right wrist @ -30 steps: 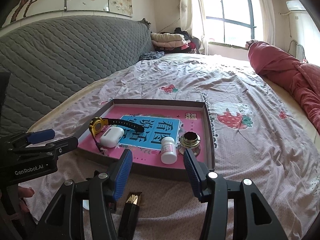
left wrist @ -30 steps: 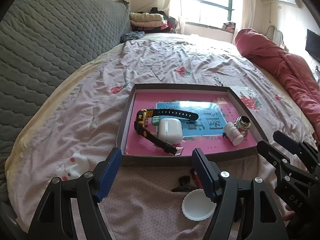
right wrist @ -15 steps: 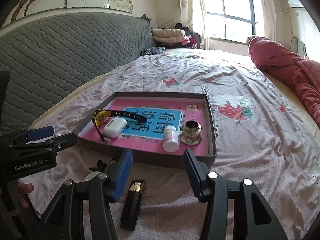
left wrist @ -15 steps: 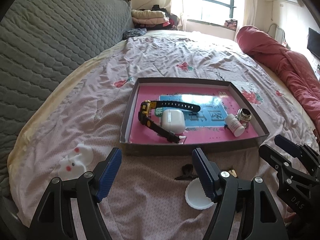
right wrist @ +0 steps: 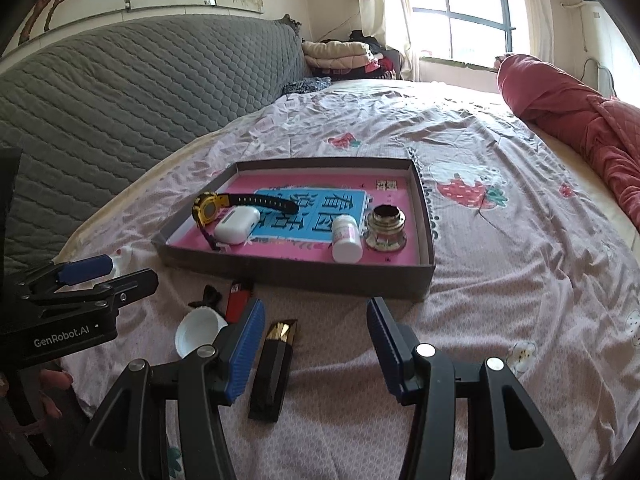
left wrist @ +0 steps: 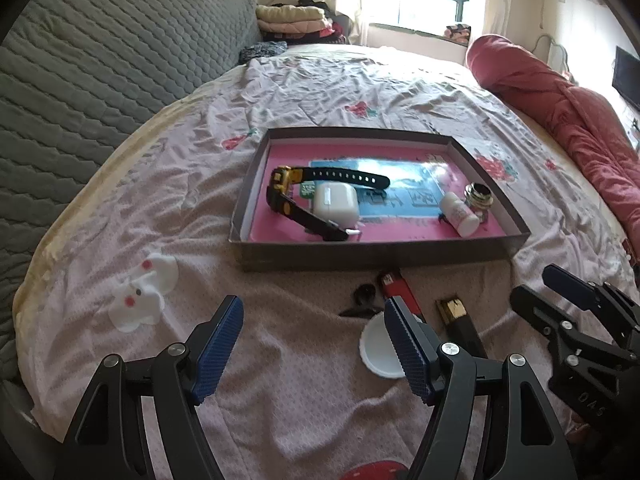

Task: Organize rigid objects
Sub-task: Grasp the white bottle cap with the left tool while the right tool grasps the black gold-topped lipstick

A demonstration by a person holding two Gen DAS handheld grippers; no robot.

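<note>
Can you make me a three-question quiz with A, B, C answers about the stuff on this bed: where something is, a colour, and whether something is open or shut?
1. Where is the watch?
A. In the box
B. On the sheet in front of the box
C. Between gripper fingers

2. What colour is the lighter?
A. Green
B. Red
C. White

3. How is the right hand-held gripper?
A. Shut on the lighter
B. Shut on nothing
C. Open, holding nothing

Answers:
1. A, the watch lies on the pink floor of the box beside the white case.
2. B, its body on the sheet in front of the box is plainly red.
3. C, its blue pads stand wide apart with only sheet between them.
</note>
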